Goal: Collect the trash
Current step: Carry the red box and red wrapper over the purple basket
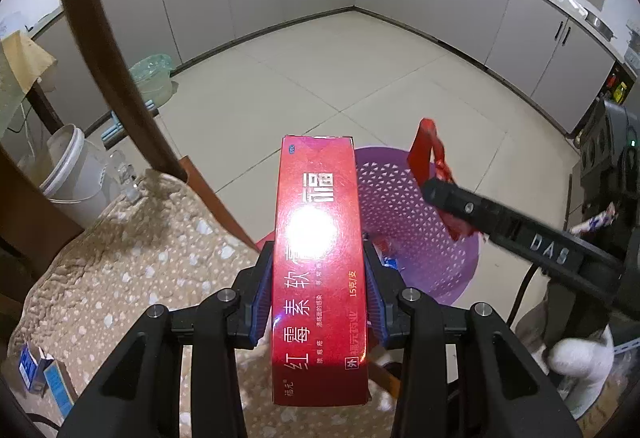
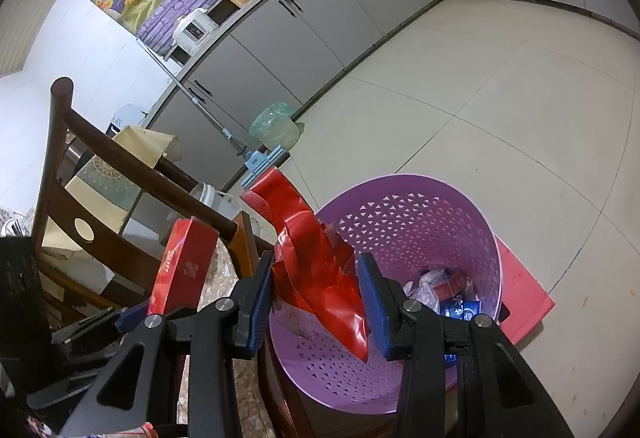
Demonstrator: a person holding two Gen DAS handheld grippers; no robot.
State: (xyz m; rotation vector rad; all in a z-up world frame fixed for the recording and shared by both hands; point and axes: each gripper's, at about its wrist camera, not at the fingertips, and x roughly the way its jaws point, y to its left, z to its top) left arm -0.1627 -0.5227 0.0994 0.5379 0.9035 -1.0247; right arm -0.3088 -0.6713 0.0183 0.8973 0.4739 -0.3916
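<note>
The left tool [image 1: 318, 302] grips 1 red box [image 1: 318, 258] tight, so it can be carried to the purple basket [image 2: 420, 238]. The right tool [image 2: 316, 302] pinches 1 red wrapper [image 2: 316, 270] right over the basket's near rim, so it should fall inside when let go. The basket stands on the floor by 1 chair [image 2: 100, 173]. Some small packs [image 2: 452, 294] lie inside already.
</note>
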